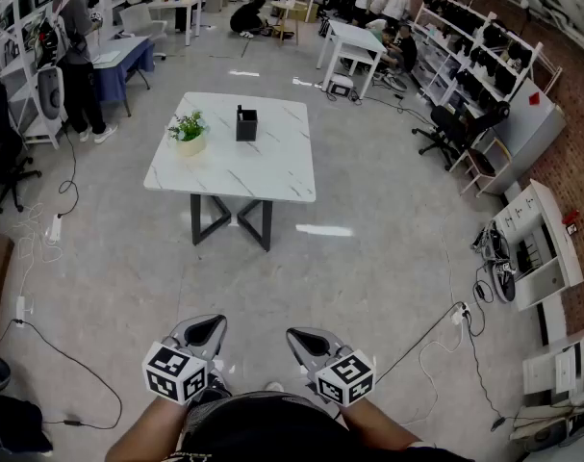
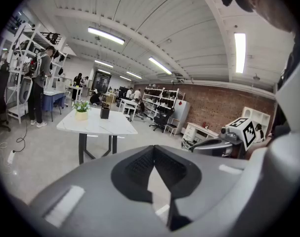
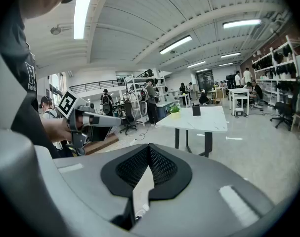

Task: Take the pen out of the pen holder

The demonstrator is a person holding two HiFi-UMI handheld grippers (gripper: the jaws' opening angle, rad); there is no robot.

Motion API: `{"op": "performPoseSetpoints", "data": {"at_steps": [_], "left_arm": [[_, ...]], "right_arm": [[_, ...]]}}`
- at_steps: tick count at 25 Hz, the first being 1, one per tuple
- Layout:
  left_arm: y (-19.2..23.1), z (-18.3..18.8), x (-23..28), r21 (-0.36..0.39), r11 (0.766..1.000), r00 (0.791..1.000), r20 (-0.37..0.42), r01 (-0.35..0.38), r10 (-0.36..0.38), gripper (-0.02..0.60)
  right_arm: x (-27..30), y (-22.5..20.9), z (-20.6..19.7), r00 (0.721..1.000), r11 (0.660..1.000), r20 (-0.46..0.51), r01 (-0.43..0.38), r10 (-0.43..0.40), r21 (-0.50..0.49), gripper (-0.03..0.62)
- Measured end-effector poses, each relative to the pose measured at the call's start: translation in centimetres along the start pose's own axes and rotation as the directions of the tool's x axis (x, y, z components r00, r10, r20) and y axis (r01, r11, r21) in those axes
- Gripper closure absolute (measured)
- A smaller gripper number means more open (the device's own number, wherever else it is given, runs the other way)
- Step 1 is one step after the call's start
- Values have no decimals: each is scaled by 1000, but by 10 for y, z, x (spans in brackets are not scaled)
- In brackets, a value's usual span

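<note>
A black square pen holder (image 1: 246, 124) stands on the far half of a white marble-topped table (image 1: 272, 176), with a dark pen tip just showing above its rim. It also shows small and far off as the pen holder (image 2: 105, 112) in the left gripper view and the pen holder (image 3: 196, 110) in the right gripper view. My left gripper (image 1: 207, 323) and right gripper (image 1: 303, 335) are held close to my body, well short of the table. The left gripper (image 2: 153, 149) has its tips together with nothing between them, and so does the right gripper (image 3: 149, 147).
A small potted plant (image 1: 189, 130) stands left of the holder. A person (image 1: 75, 46) stands by a blue table at far left. Cables (image 1: 51, 229) lie on the floor on the left. An office chair (image 1: 445, 128) and white shelves (image 1: 537, 248) line the right.
</note>
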State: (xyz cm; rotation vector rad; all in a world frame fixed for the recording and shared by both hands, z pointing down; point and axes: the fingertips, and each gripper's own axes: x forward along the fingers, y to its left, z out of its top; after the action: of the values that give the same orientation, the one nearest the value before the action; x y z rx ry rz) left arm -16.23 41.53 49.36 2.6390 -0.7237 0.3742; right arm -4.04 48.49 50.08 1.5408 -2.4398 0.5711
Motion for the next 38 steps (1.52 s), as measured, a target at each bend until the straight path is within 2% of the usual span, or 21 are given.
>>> {"op": "performPoseSetpoints", "data": {"at_steps": [10,17,27,38], "left_arm": [[3,4,3,7,1000,1000,2,9,-9,525],[11,8,7,13,1000,1000,-1,23,-23,525],[38,17,7,21,999,999,1,50,-50,525],[87,16,-11,45,996,997,-8,79,-79,525]], "right_arm": [[5,0,3,1000,1000,1,-1,1,-4,595],[16,2,12,1000,999,27,-9,8,32,594],[42,11,18,1000,1000,29,6,-6,18,594],[92,35,32,998,999,47,33,-34,22,594]]}}
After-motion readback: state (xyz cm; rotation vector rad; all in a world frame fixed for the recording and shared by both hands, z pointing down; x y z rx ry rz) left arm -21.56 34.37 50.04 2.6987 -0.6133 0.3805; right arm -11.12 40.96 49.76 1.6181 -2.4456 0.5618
